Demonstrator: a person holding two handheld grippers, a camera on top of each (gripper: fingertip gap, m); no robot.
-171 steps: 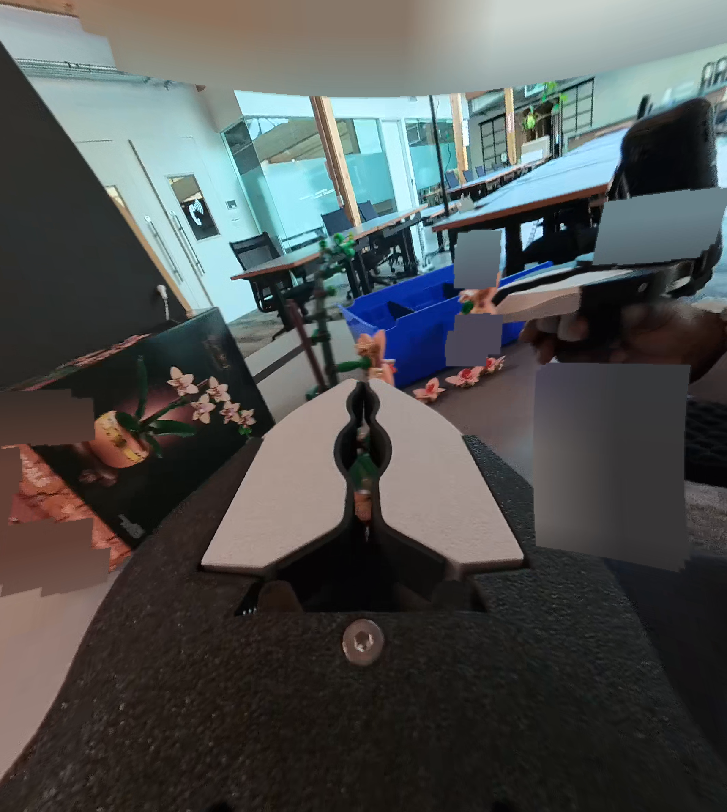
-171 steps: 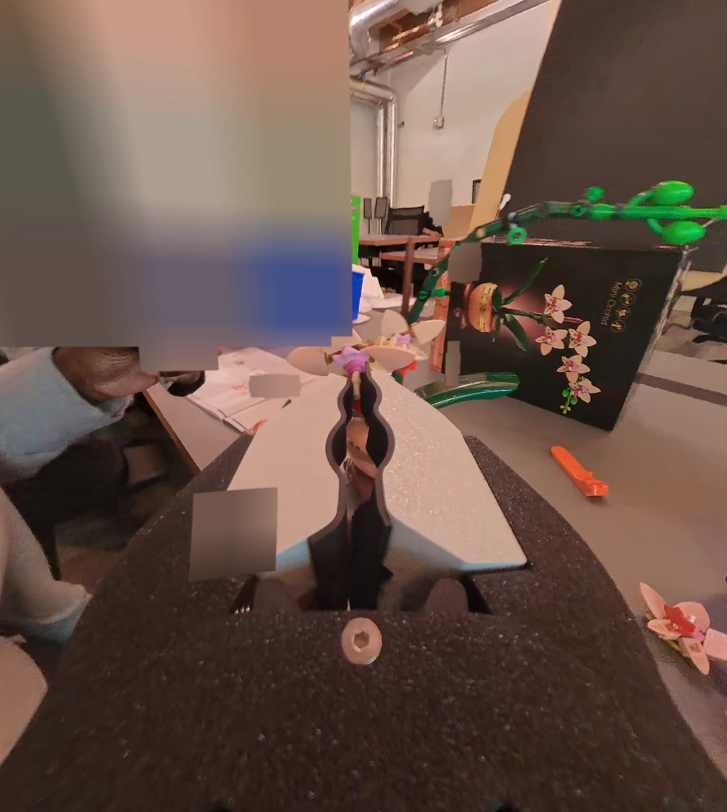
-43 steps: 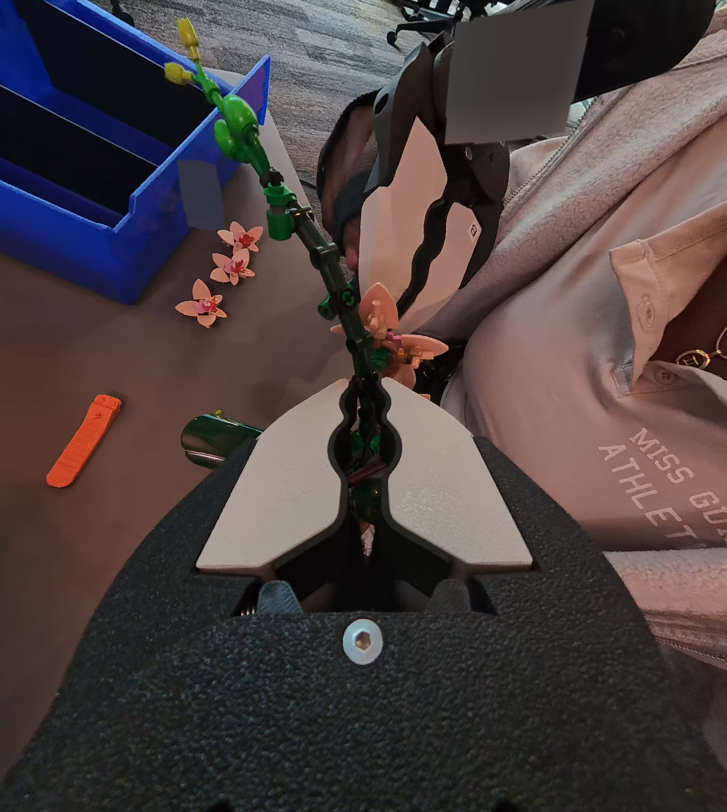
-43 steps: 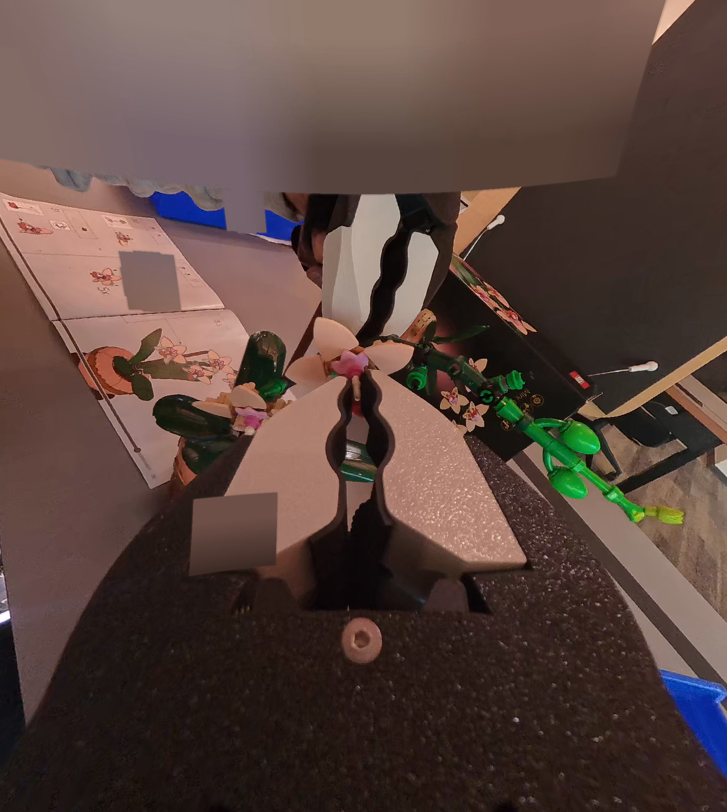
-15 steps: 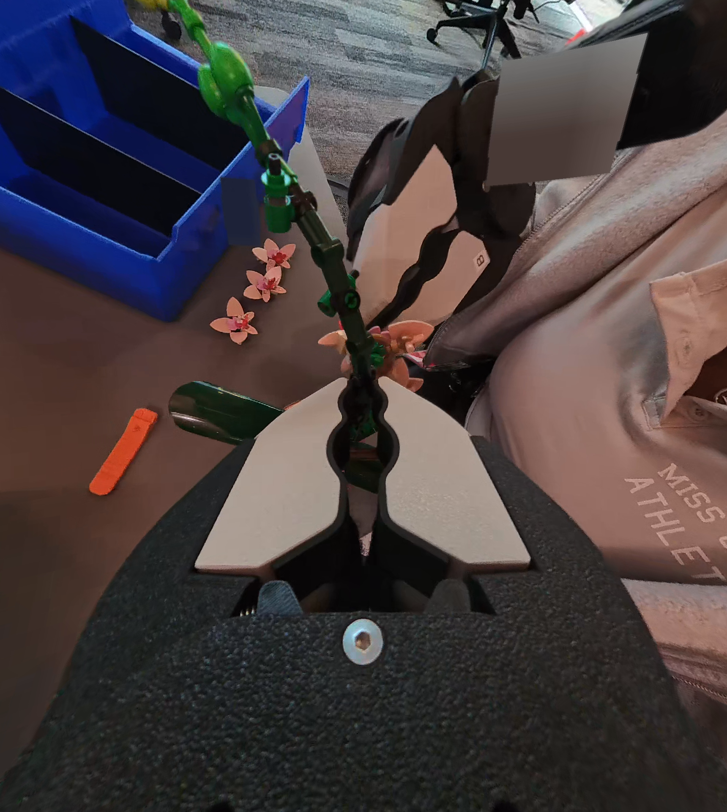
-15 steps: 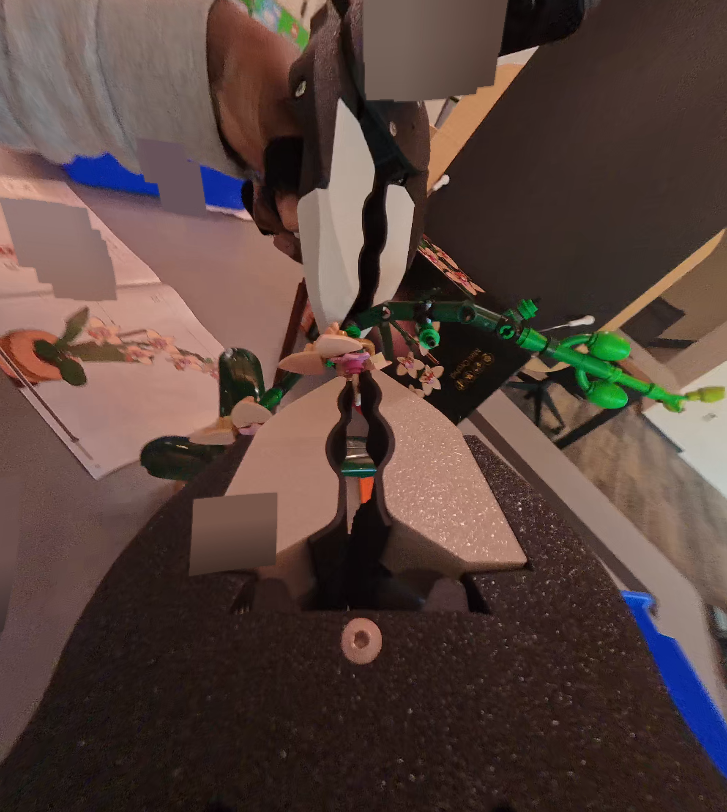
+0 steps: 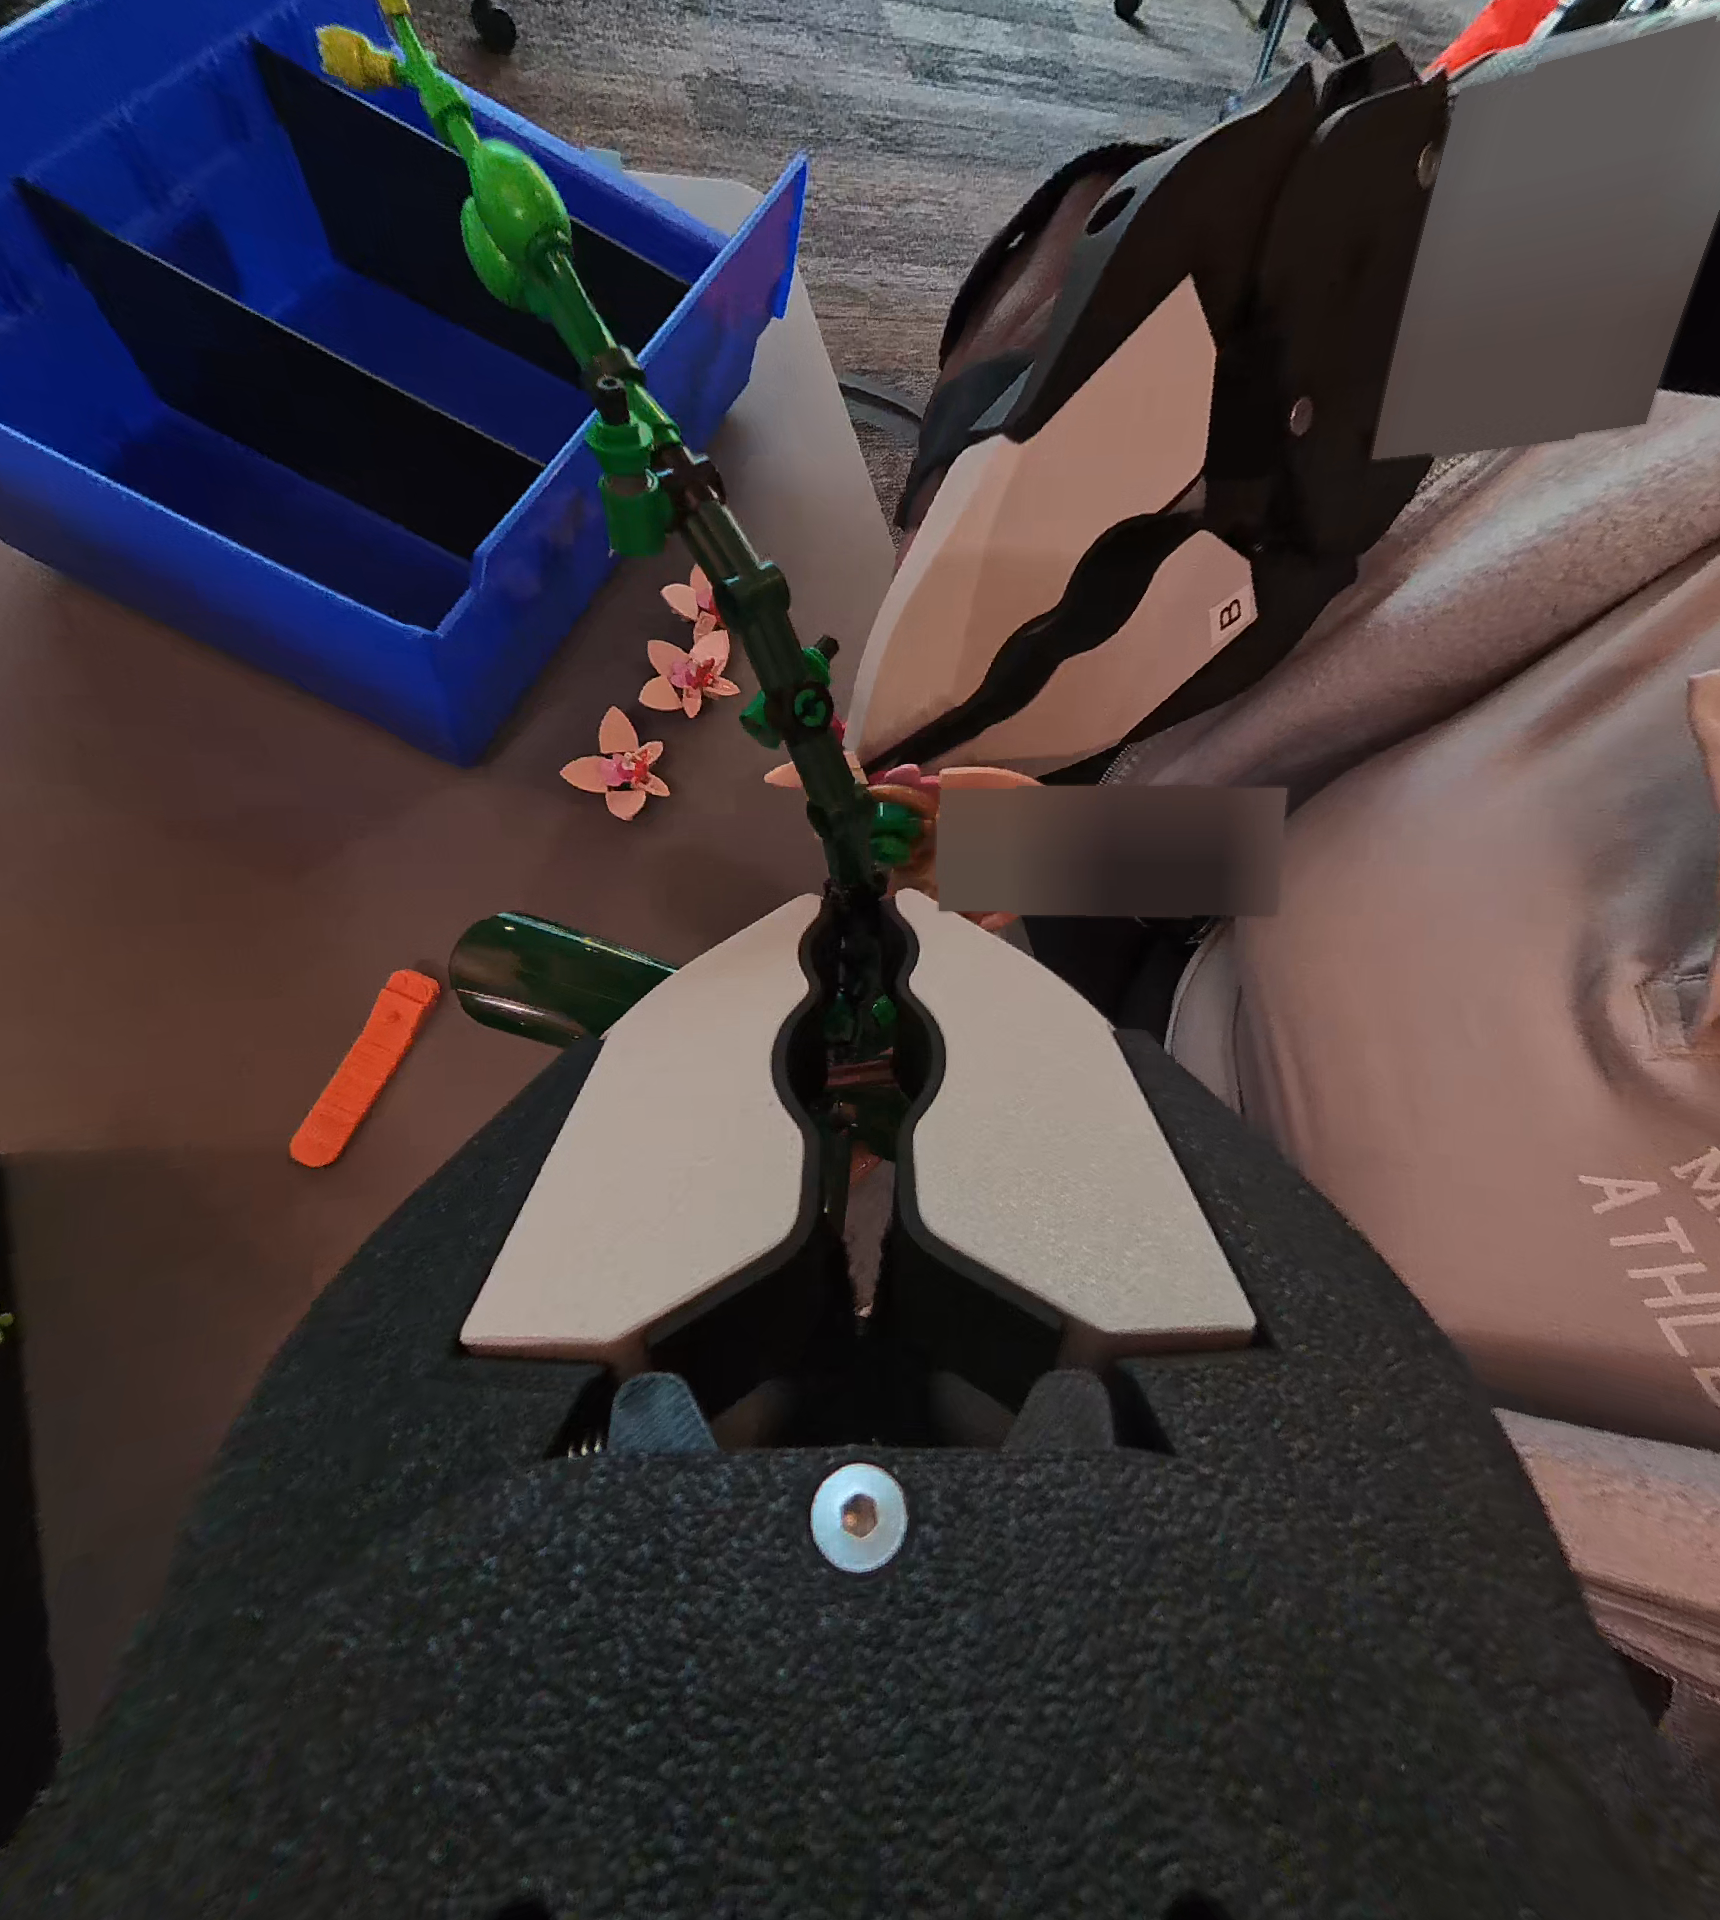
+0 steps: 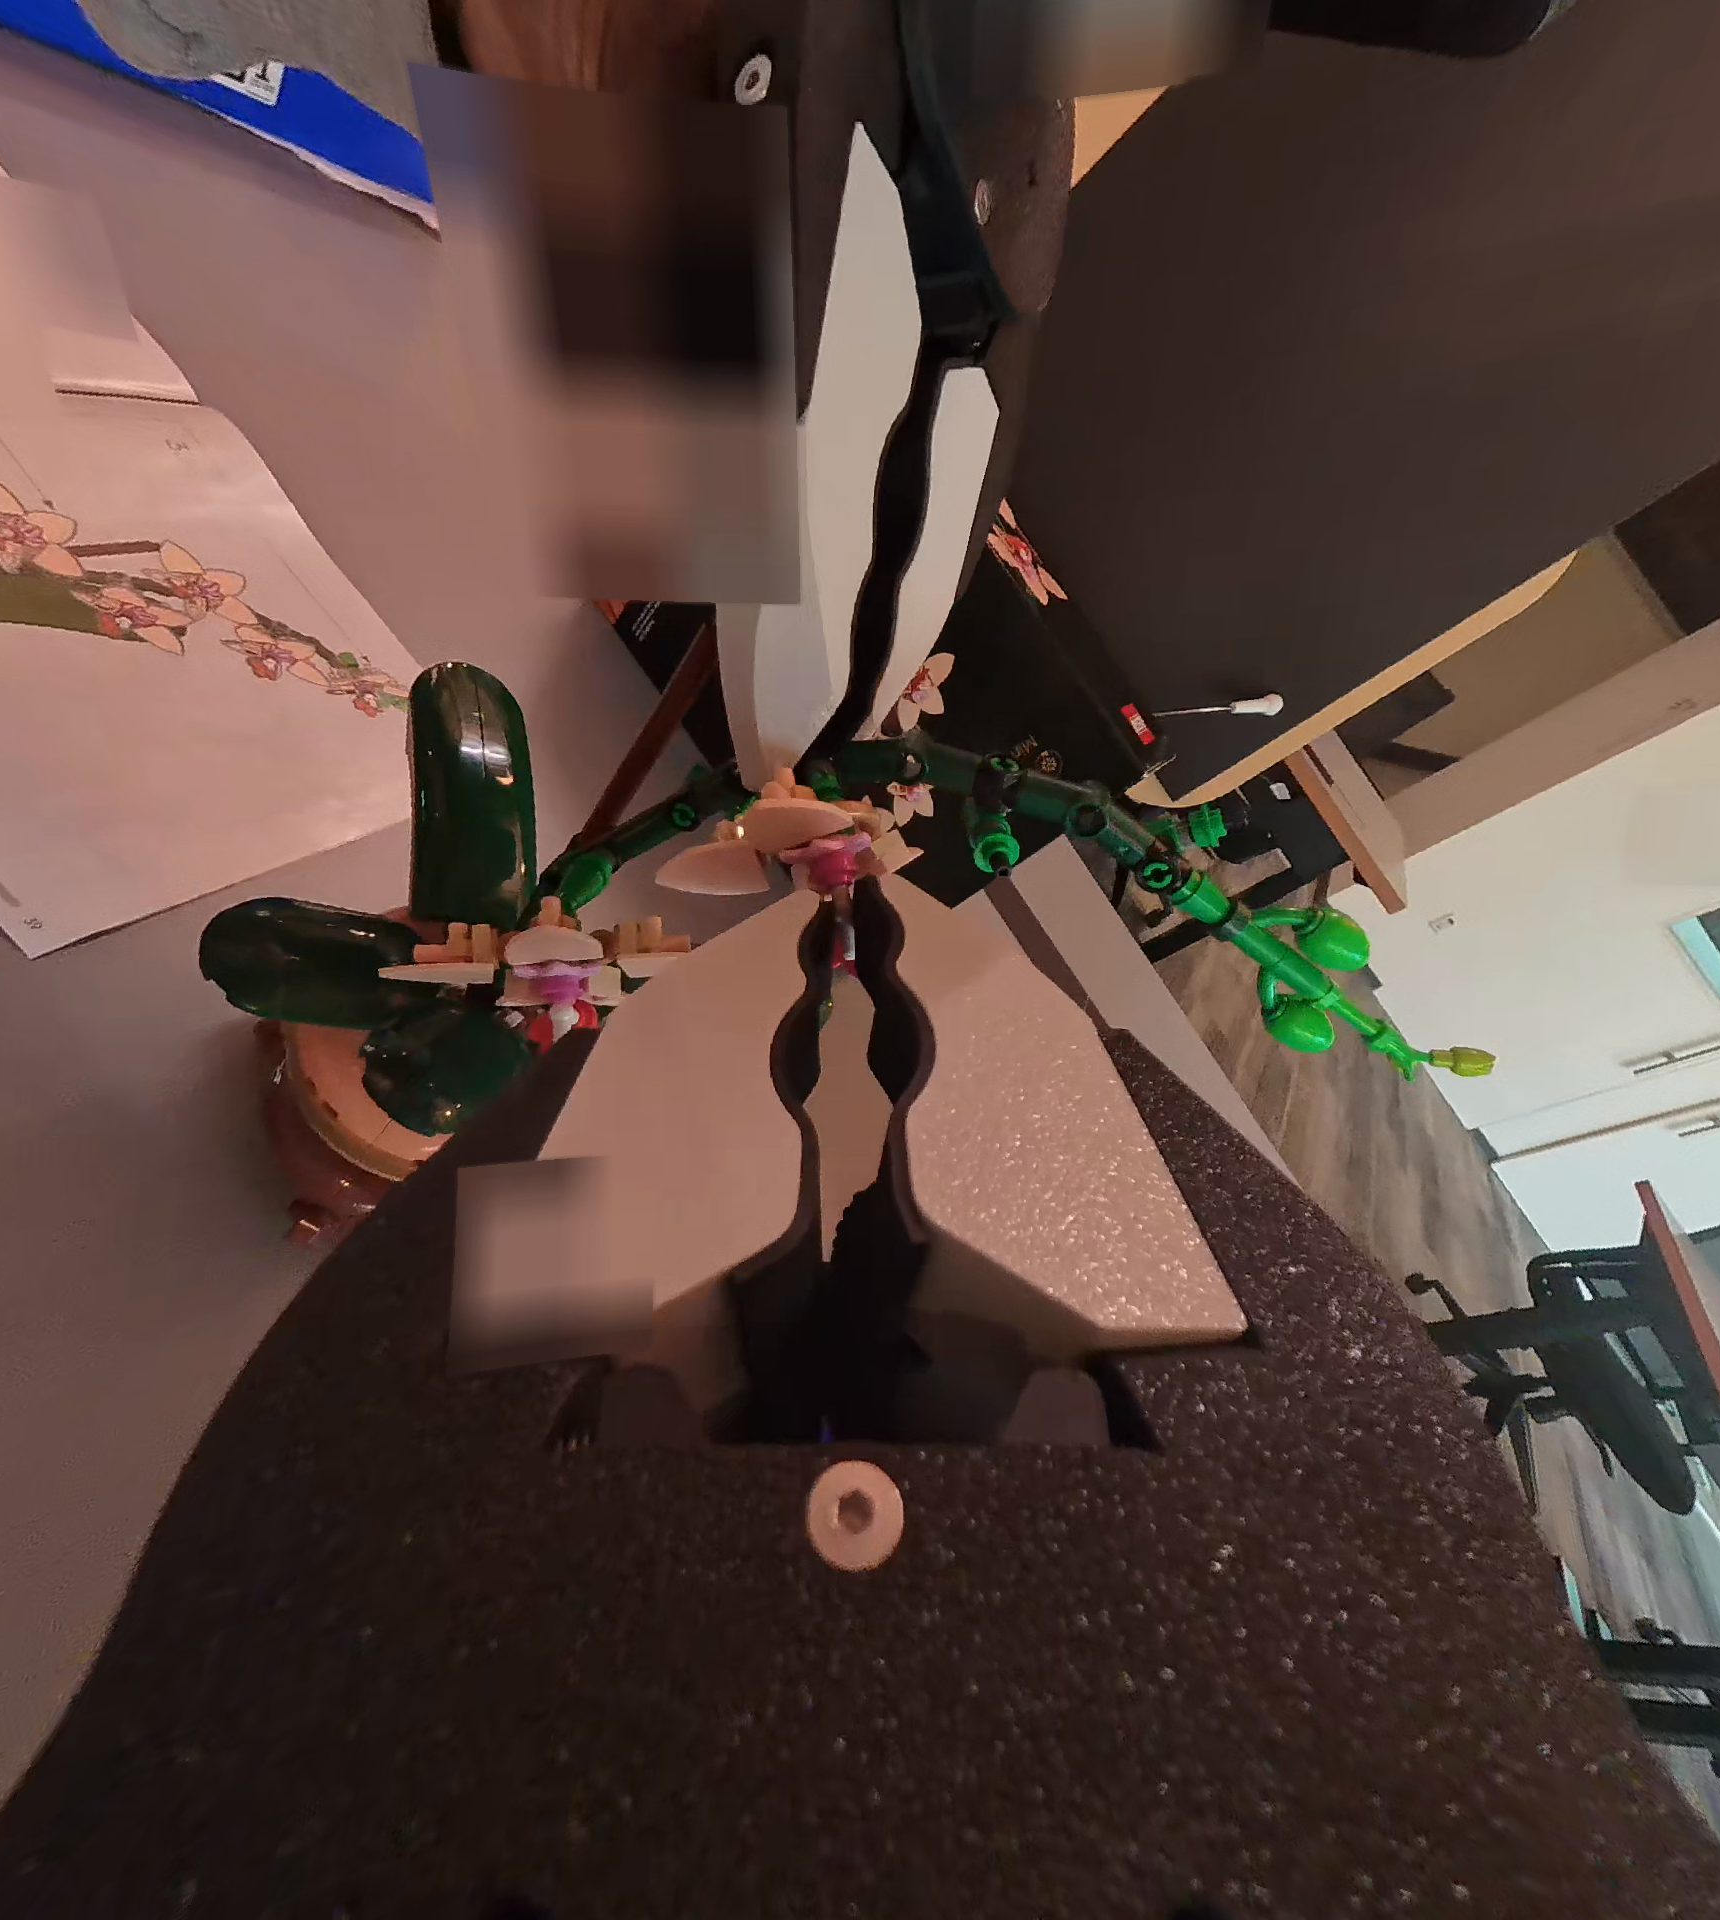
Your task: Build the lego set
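Observation:
My left gripper point(image 7: 858, 914) is shut on the dark green lego orchid stem point(image 7: 731, 582), which runs up and left to bright green buds point(image 7: 508, 223). My right gripper point(image 8: 840, 904) is shut on a pale orchid flower point(image 8: 783, 836) with a pink centre and holds it against the stem point(image 8: 1043, 795). In the left wrist view the right gripper point(image 7: 861, 764) meets the stem from the upper right. In the right wrist view the left gripper point(image 8: 825, 748) comes down from above onto the stem. Another flower point(image 8: 544, 951) sits lower on the plant, above dark green leaves point(image 8: 469, 790) and a tan pot point(image 8: 336, 1101).
A blue divided bin point(image 7: 212, 343) stands at the back left. Three loose pink flowers point(image 7: 617, 769) lie beside it. An orange brick separator point(image 7: 362, 1070) and a dark green leaf point(image 7: 544, 971) lie on the brown table. The open instruction booklet point(image 8: 108, 665) and the black set box point(image 8: 1032, 665) are close by. Only a small space, under 4 cm, lies between the two pairs of fingers.
Both grippers have come together over the table. The right gripper has brought its flower up against the stem held in the left gripper, and the stem has tilted further over.

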